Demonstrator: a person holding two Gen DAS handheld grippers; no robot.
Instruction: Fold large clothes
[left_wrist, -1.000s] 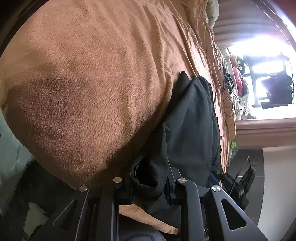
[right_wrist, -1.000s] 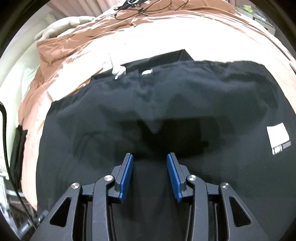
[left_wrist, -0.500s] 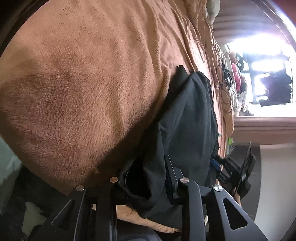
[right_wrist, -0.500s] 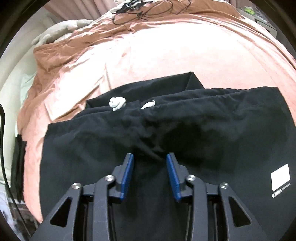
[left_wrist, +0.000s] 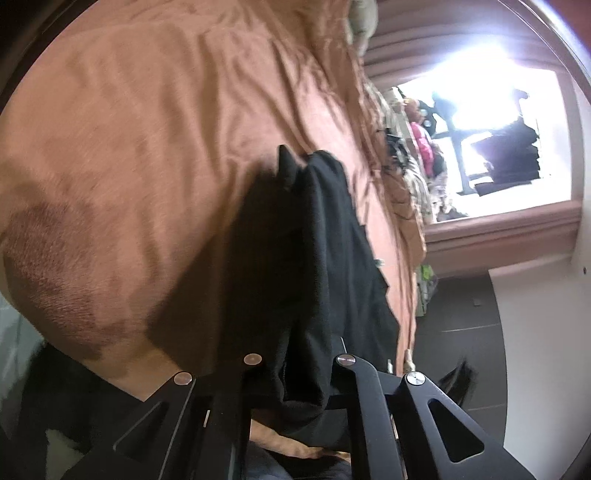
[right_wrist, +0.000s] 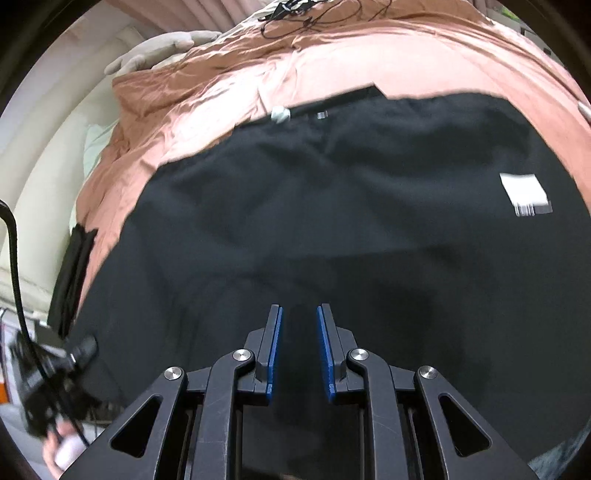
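Closing tighter, the left gripper (left_wrist: 295, 373) now pinches a bunch of the black garment (left_wrist: 325, 236) and has lifted it off the blanket (left_wrist: 147, 147). So a fold is starting. The right gripper (right_wrist: 299, 350) has narrowed too, its pads apart above cloth stretching toward 12 o'clock.

- Left gripper (left_wrist: 295, 369): matte black linkage arms with triangular cut-outs; four round silver pivot screws across the front; fingertips hidden from its own camera.
- Right gripper (right_wrist: 299, 350): same black linkage, four silver screws, triangular windows in the outer arms.
- Fingers (right_wrist: 274, 347) of the right gripper: black, faced with flat blue pads.
- Right view, lower-left edge: blurred black device with a black cable (right_wrist: 14, 266) running up from it.
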